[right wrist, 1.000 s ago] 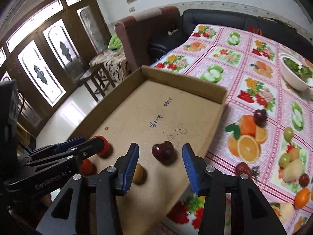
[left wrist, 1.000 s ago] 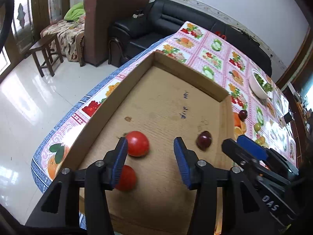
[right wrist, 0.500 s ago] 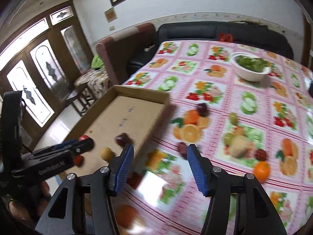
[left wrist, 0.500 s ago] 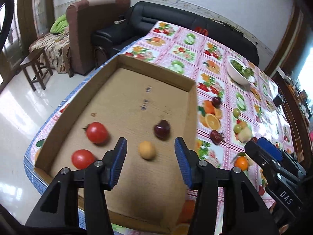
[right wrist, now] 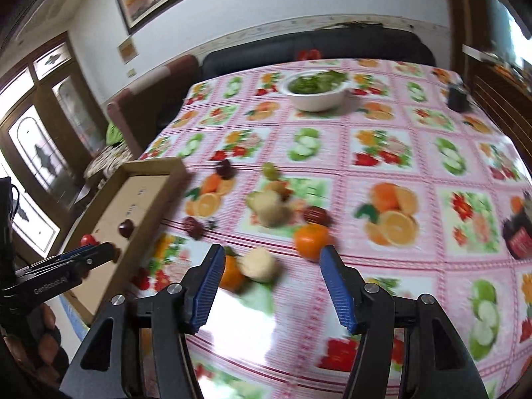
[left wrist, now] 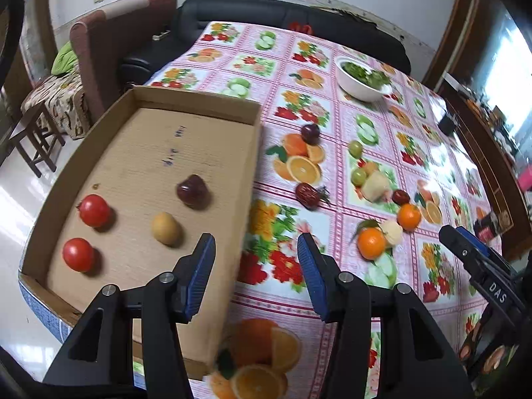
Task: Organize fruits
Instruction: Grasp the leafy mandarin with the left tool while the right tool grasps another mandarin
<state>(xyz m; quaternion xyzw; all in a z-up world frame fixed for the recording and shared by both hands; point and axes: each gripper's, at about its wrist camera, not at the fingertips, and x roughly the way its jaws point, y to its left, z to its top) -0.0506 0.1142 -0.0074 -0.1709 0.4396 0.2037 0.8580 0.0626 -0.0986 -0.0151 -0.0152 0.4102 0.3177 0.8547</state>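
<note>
A shallow cardboard box (left wrist: 199, 99) lies on the fruit-print tablecloth and holds two red tomatoes (left wrist: 94, 210), a yellow fruit (left wrist: 165, 228) and a dark plum (left wrist: 192, 190). Loose fruit lies to its right: oranges (left wrist: 370, 242), green fruits (left wrist: 358, 176), dark red fruits (left wrist: 307, 195) and pale pieces (left wrist: 392, 231). My left gripper (left wrist: 256, 276) is open and empty above the box's right wall. My right gripper (right wrist: 269, 286) is open and empty, just short of an orange (right wrist: 311, 241) and a pale fruit (right wrist: 261, 264). The right wrist view is blurred.
A white bowl of greens (left wrist: 360, 79) stands at the far side of the table; it also shows in the right wrist view (right wrist: 314, 91). A small black object (right wrist: 458, 98) sits far right. A black sofa (left wrist: 282, 16), a brown armchair (left wrist: 109, 36) and a stool (left wrist: 36, 133) stand beyond the table.
Both grippers have swung right, away from the box interior toward the loose fruit on the tablecloth. Both stay open and empty. The fruits in the box have not moved.
</note>
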